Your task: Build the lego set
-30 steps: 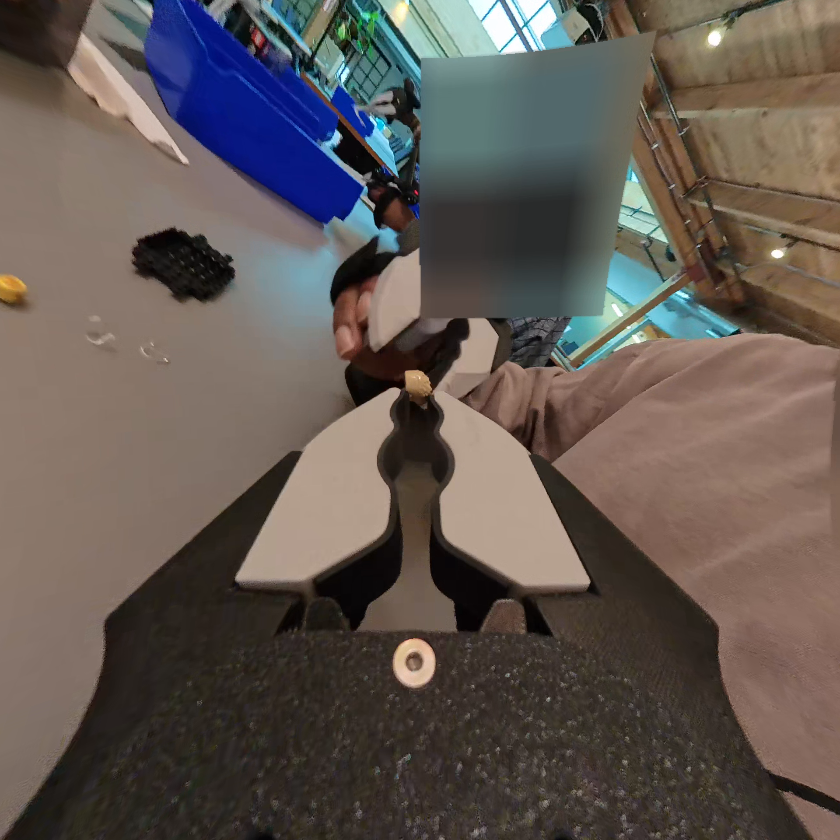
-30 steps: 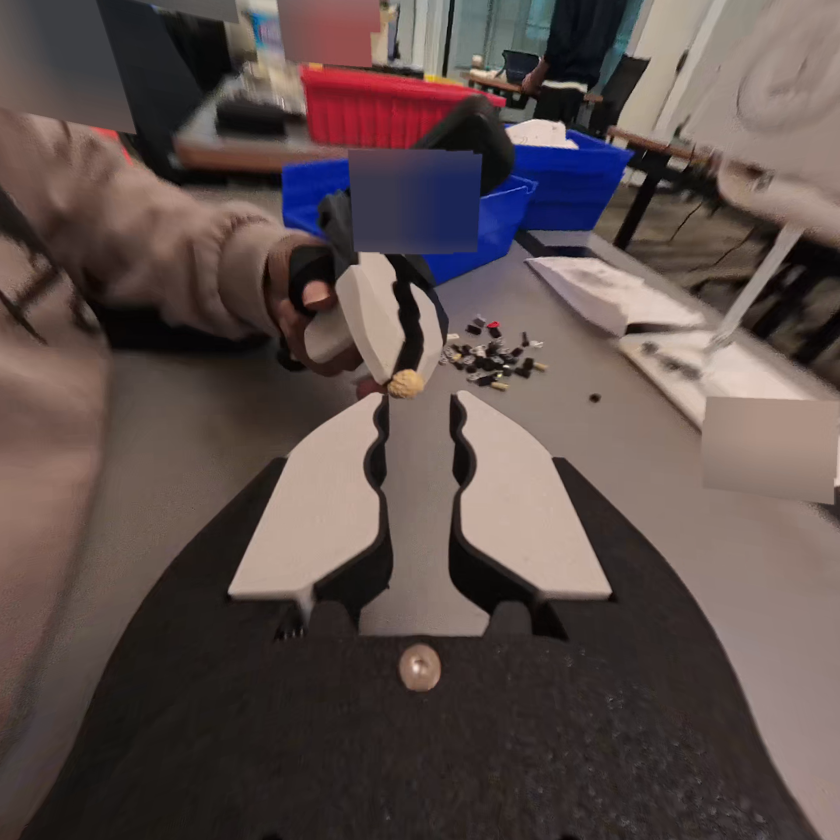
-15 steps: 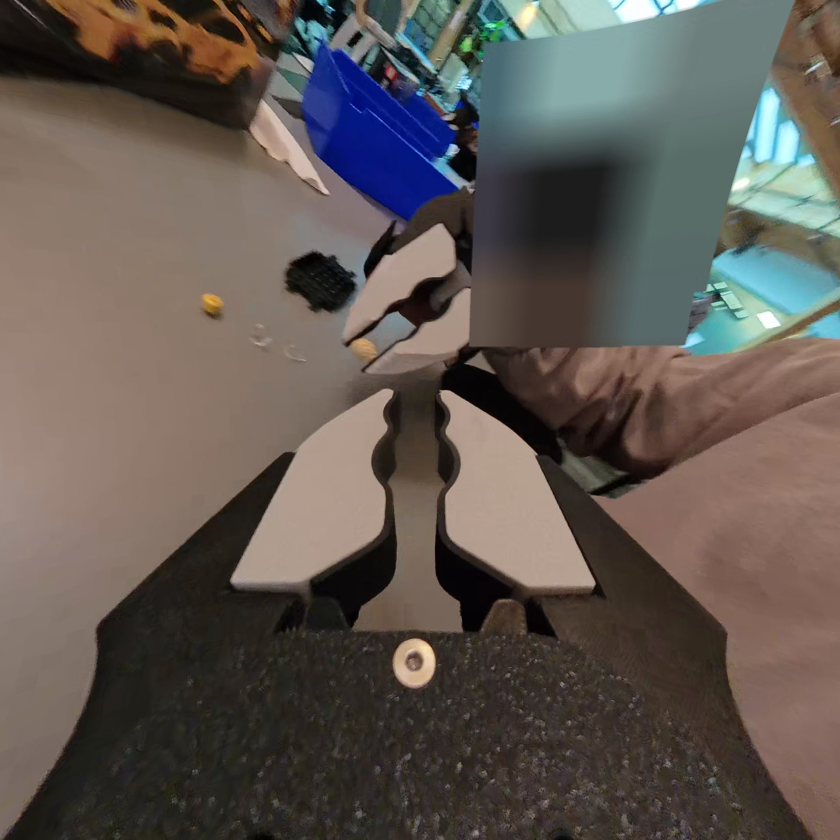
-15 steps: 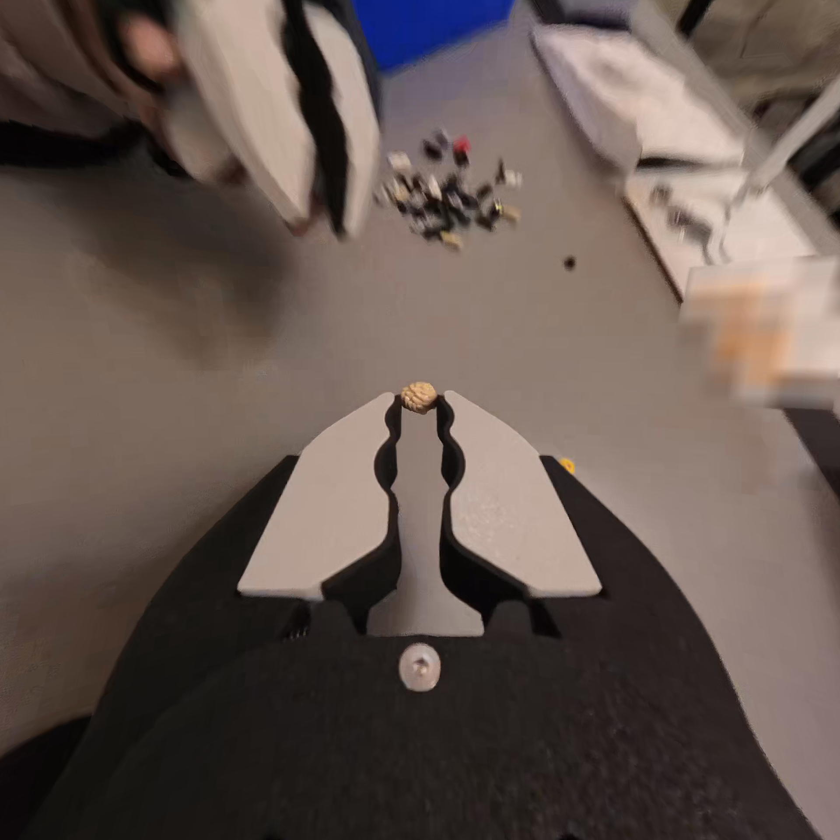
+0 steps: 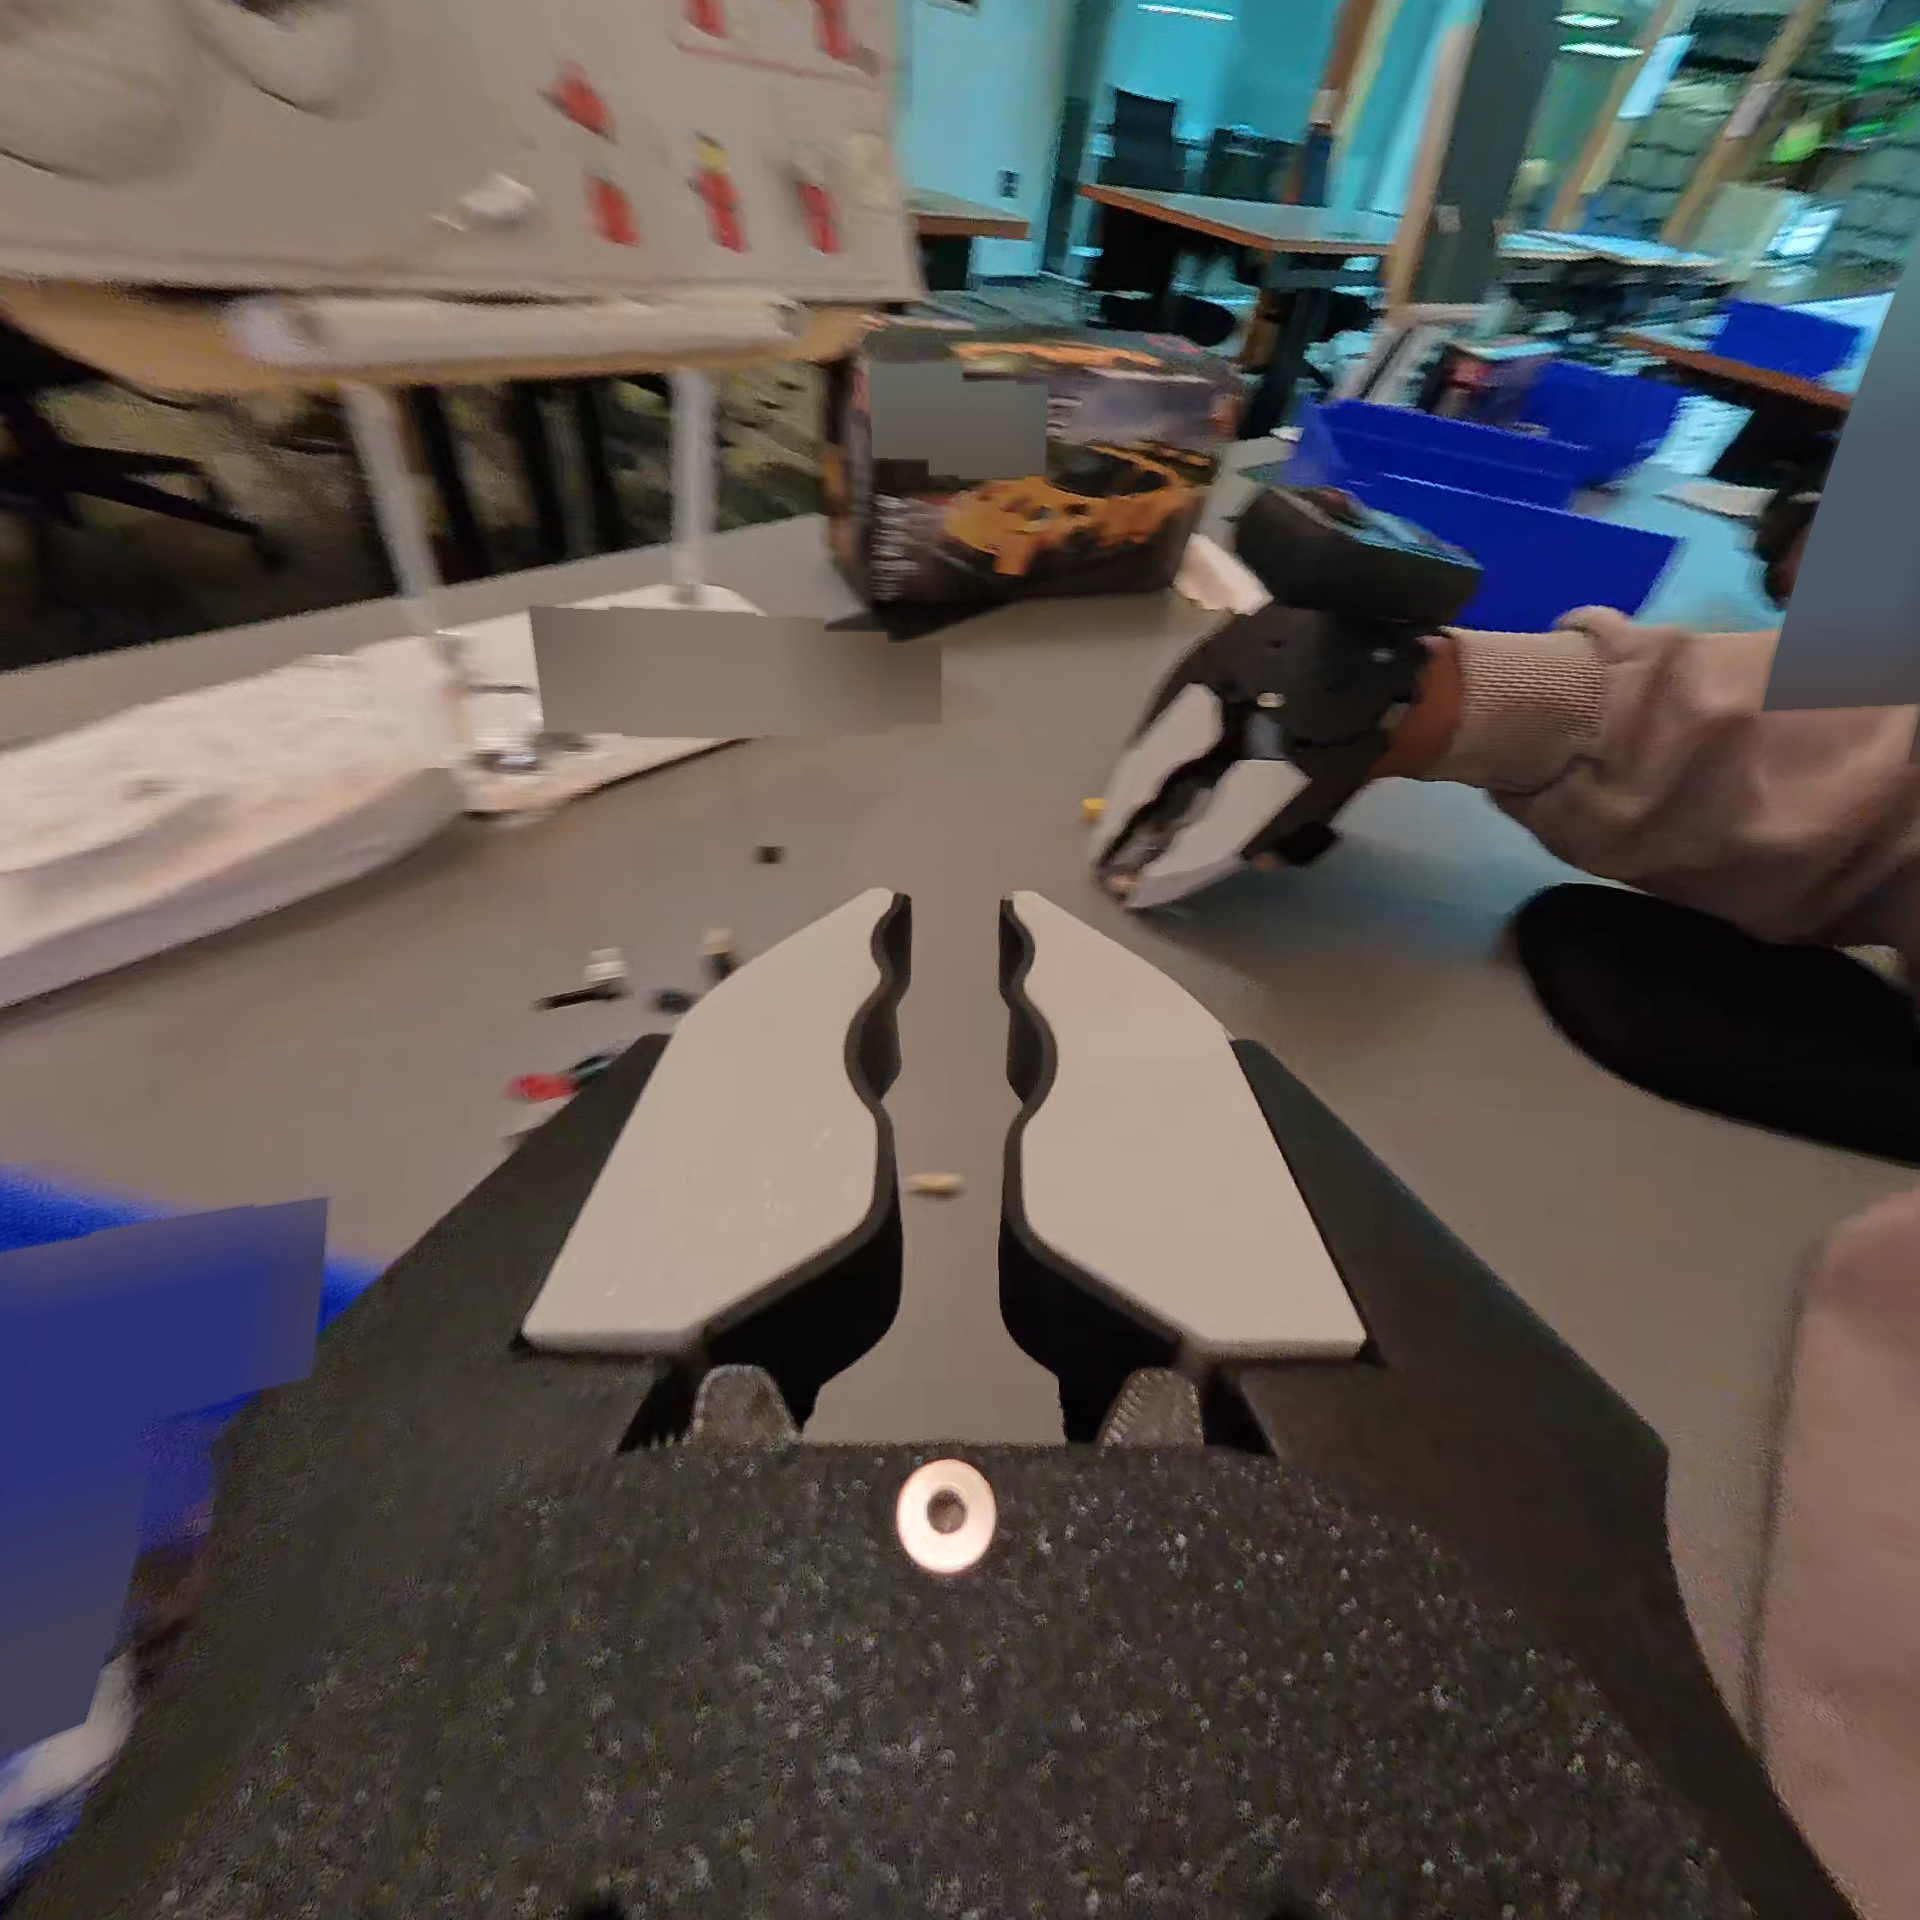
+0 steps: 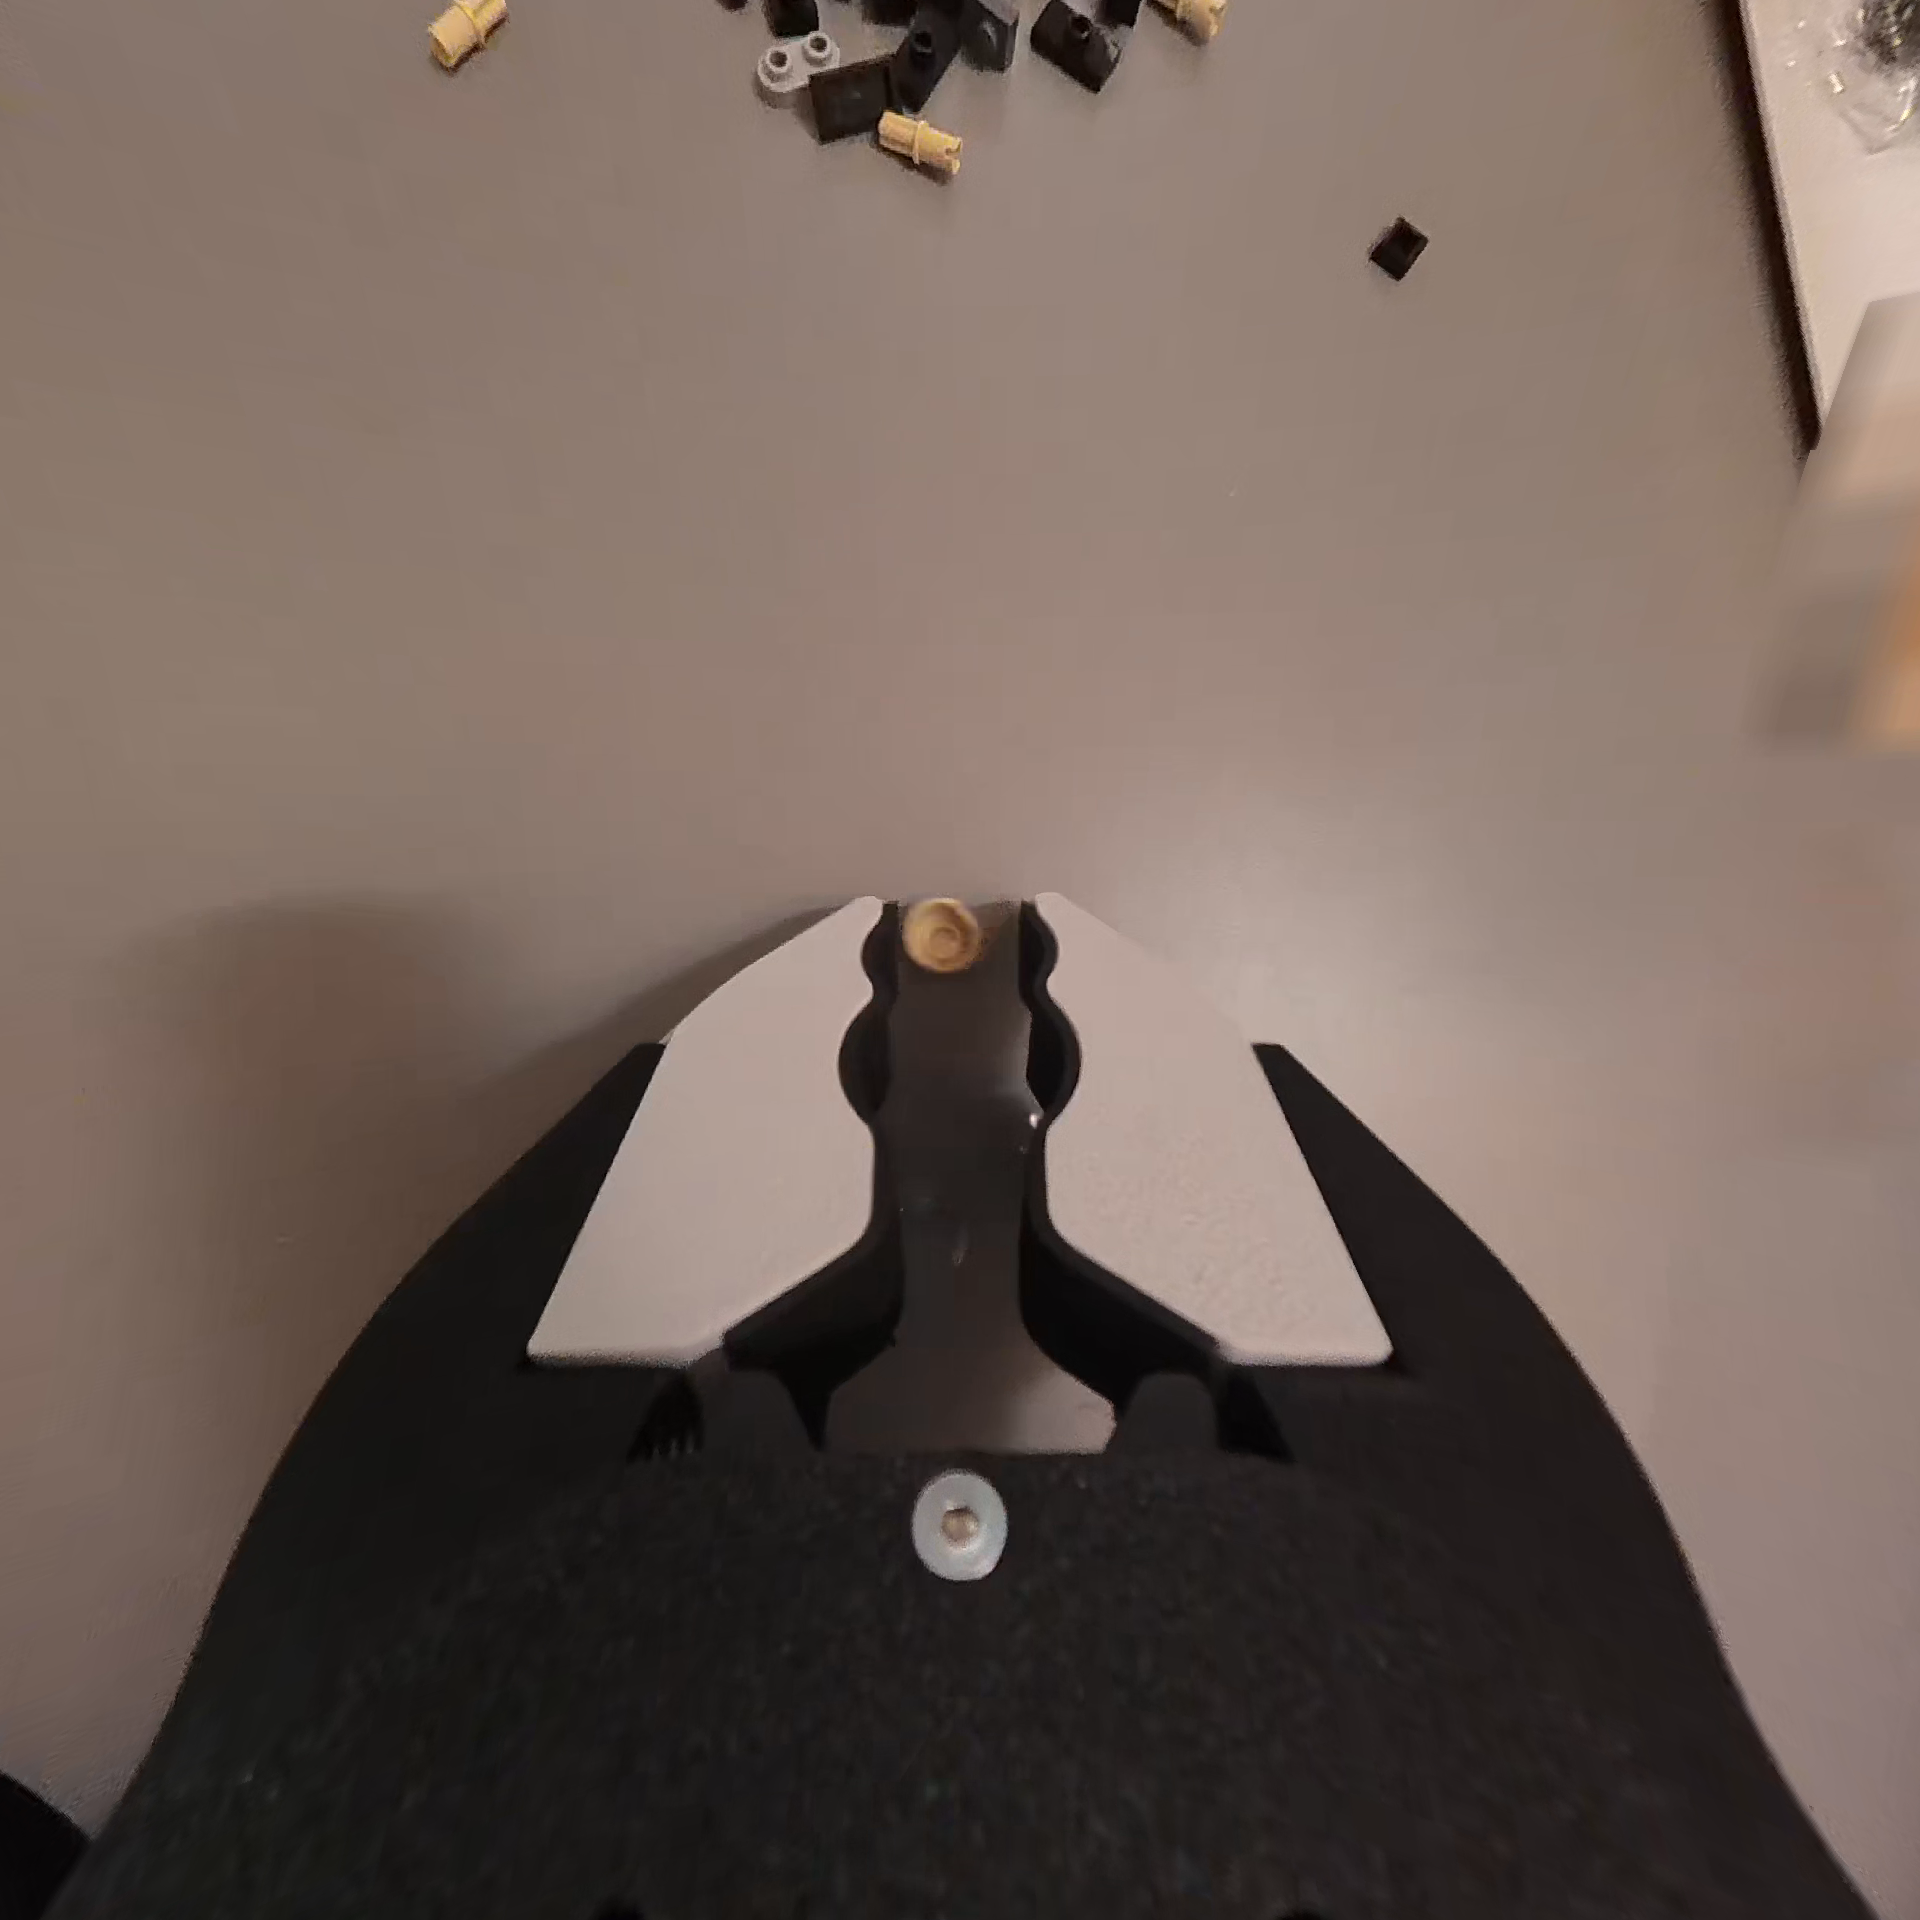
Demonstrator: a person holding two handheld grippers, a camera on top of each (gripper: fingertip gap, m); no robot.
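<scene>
The right hand-held gripper (image 6: 951,914), low over the surface (image 6: 935,520), has parted jaws around a tan peg (image 6: 940,935) touching only one fingertip — it may roll away — while the left hand-held gripper (image 5: 951,909) hangs open, empty.

Right gripper (image 6: 951,914) parted above grey table (image 6: 935,520), tan round piece (image 6: 940,935) against left fingertip, gap beside right one. Far off, pile of small dark and tan pieces (image 6: 914,73); lone black piece (image 6: 1397,247) far right.

Left tongs (image 5: 951,904) parted, right tongs (image 6: 954,909) parted, lowered
</scene>
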